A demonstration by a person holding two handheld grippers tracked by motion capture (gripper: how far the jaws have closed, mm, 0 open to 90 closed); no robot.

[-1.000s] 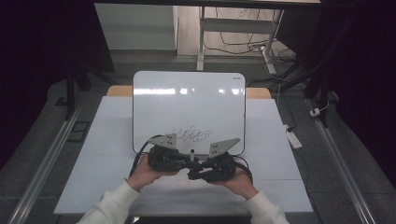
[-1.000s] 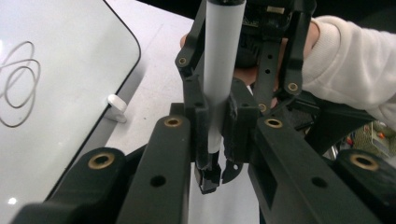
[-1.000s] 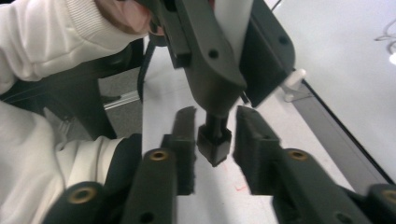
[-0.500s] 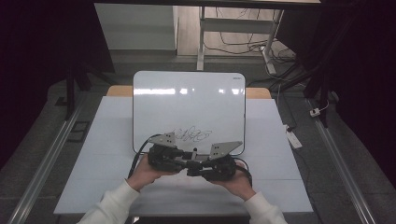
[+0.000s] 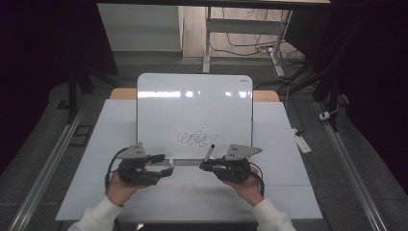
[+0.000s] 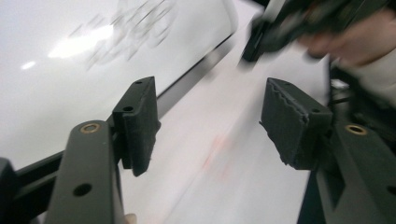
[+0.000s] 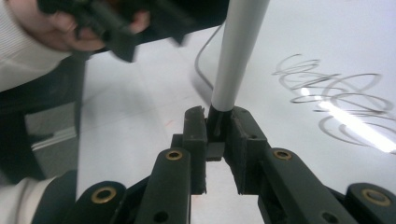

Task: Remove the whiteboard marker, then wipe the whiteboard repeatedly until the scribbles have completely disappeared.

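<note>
A glossy, smooth whiteboard [image 5: 194, 110] is seen, glare caught on its face. Matt black, ridged pads are shown on the left gripper [image 6: 210, 123]. A smooth grey marker [image 7: 236, 51] is clamped in the right gripper [image 7: 218, 140].

From above our side of the table [image 5: 288, 192] we look forward and down, well back, taking in the whole whiteboard [image 5: 192, 115]. Each gripper camera sits low and close, looking along its own black jaws across the board. All three views share the scribble [image 5: 196, 139] [image 6: 130, 28] [image 7: 336, 93], and each gripper view catches the opposite hand.
</note>
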